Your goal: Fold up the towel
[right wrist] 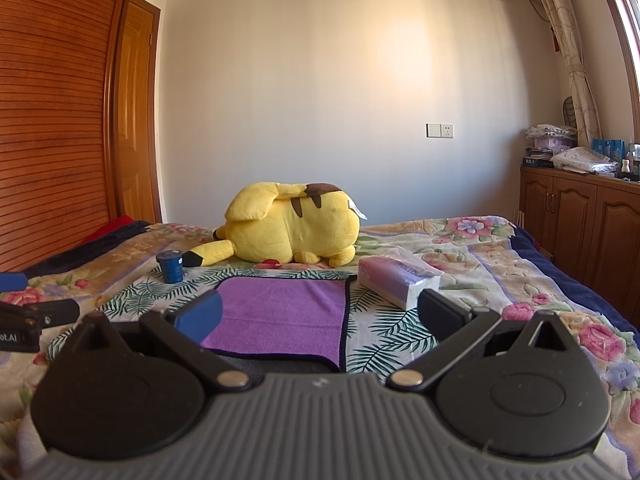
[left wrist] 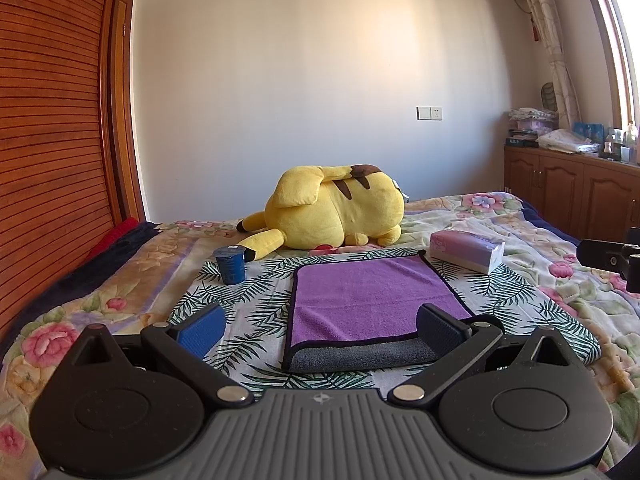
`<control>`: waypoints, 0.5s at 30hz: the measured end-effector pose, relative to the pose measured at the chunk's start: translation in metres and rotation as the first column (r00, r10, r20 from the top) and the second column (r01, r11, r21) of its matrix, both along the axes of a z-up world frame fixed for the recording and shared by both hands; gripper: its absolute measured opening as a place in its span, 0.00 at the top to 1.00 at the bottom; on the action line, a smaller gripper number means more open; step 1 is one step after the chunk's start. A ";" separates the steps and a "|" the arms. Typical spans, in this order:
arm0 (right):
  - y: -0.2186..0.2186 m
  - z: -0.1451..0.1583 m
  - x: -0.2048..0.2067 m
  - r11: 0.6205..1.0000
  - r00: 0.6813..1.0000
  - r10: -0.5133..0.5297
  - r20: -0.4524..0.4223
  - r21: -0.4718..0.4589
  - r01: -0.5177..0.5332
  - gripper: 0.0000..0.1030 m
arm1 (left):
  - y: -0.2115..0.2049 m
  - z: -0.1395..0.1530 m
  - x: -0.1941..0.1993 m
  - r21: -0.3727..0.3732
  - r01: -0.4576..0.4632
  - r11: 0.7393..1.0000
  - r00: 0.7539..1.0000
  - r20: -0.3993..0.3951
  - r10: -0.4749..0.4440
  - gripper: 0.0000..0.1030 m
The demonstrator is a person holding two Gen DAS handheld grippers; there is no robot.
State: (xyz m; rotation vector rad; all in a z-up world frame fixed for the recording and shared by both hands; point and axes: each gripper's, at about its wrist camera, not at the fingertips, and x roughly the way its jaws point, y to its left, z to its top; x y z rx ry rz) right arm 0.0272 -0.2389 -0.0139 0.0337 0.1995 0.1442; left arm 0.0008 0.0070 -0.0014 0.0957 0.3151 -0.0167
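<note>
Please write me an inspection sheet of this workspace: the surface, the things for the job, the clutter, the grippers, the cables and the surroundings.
Surface: bed with a floral cover; a leaf-print cloth lies on it.
Job's things: purple towel on the cloth, flat, its near edge turned over to show the grey side.
Clutter: blue cup left of the towel; tissue pack to its right; yellow plush behind it.
Grippers: left gripper open above the towel's near edge; right gripper open, holding nothing.
Cables: nothing seen.
Surroundings: white wall with a socket, wooden wardrobe left, cabinets right.
</note>
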 end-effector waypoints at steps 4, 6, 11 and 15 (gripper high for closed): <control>0.000 0.000 0.000 1.000 1.000 -0.001 0.000 0.001 0.001 0.00 | -0.001 0.000 0.000 -0.002 -0.002 1.000 1.000 0.000 0.002 0.16; 0.000 0.000 0.000 1.000 1.000 0.000 -0.001 0.000 0.000 0.00 | -0.001 0.000 0.000 -0.001 -0.001 1.000 1.000 0.001 0.001 0.16; 0.000 0.000 0.000 1.000 1.000 0.000 -0.001 0.001 0.000 0.00 | -0.002 0.000 0.000 -0.002 -0.002 1.000 1.000 0.000 0.002 0.16; 0.000 0.000 0.000 1.000 1.000 0.000 -0.001 0.001 0.000 0.00 | -0.002 0.000 0.000 -0.001 -0.002 1.000 1.000 0.001 0.002 0.16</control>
